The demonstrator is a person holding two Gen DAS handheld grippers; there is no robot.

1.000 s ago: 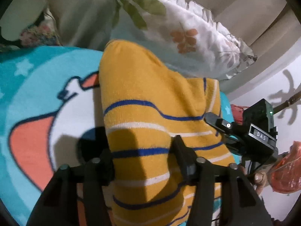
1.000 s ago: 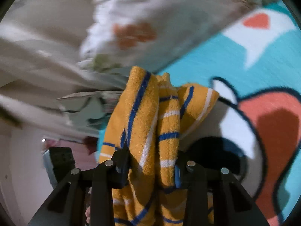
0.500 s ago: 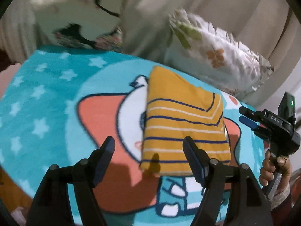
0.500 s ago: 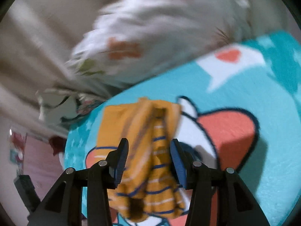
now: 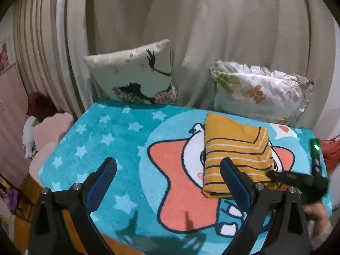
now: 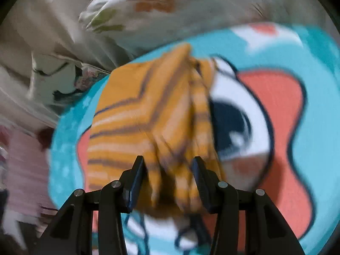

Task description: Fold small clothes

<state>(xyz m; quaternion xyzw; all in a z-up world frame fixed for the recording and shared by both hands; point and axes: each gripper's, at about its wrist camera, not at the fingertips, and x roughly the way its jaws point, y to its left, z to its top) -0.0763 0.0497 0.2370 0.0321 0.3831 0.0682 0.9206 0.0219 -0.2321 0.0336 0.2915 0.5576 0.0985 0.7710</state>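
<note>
Jaws opening empty, folded knit garment (image 5: 233, 148)

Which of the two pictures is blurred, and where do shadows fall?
Left wrist view: mostly sharp; the folded yellow striped cloth is clear, and dark tool shadows lie on the near edge of the turquoise cartoon rug. Right wrist view: motion blur smears the cloth and the floral pillow.

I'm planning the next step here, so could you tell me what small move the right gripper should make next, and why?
Probably draw the right gripper back off the folded yellow striped garment. The garment already lies folded on the cartoon blanket, and the left gripper, jaws opening, holds nothing. Whether the right pads press the cloth is blurred.
</note>
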